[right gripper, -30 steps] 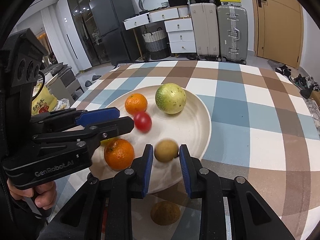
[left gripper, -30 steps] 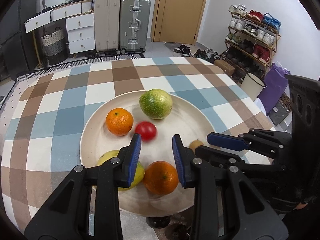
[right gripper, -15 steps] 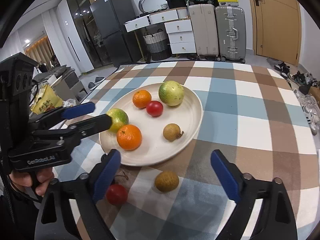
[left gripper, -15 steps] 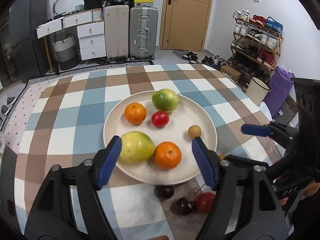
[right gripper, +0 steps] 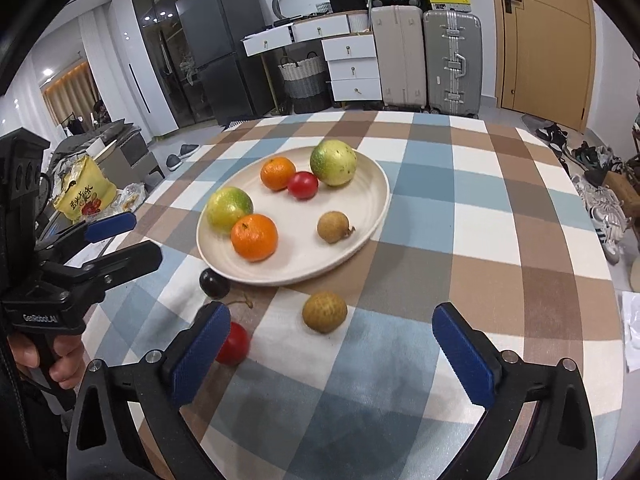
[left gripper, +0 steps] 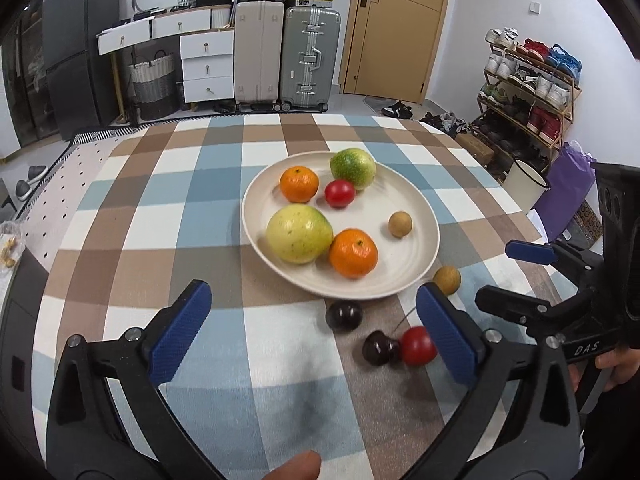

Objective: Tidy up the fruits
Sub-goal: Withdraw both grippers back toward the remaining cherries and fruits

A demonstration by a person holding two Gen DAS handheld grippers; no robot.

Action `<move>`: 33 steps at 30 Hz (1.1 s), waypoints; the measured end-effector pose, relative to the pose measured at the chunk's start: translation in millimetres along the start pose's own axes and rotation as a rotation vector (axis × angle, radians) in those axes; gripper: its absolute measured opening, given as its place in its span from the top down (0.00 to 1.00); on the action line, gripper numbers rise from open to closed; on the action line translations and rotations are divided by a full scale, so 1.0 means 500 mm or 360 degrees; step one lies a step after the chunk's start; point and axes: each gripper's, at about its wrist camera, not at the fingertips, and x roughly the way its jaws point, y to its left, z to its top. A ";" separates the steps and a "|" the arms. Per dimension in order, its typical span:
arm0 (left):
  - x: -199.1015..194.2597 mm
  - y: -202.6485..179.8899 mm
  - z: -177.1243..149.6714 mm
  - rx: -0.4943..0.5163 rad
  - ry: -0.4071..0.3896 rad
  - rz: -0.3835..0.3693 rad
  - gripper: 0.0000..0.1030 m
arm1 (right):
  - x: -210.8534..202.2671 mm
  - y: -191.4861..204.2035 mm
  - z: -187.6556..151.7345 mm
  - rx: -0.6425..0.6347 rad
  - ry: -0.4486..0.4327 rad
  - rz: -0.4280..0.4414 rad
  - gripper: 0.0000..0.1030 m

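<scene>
Brown fruit point(right gripper: 324, 311) lies on bench point(right gripper: 460, 240) just ahead of right tool point(right gripper: 332, 354), between its opening, empty jaws; left tool point(left gripper: 316, 334) opening, empty, nearer red fruit point(left gripper: 418, 346); plate point(right gripper: 372, 216) beyond.

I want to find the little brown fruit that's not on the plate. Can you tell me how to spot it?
Start at the big cream plate on the checked tablecloth. Just off its near rim lies the brown fruit, alone on the cloth. Its neighbours there are dark or red; its only lookalike sits on the plate.
</scene>
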 end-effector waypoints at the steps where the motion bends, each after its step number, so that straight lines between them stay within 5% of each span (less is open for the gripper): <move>1: 0.000 0.002 -0.005 -0.0004 0.0007 0.0006 0.01 | 0.000 -0.001 -0.003 0.0003 0.0003 -0.0001 0.01; 33: 0.065 0.019 -0.065 -0.0044 0.0180 0.0046 0.01 | 0.031 -0.015 -0.050 0.0018 0.0132 0.0008 0.06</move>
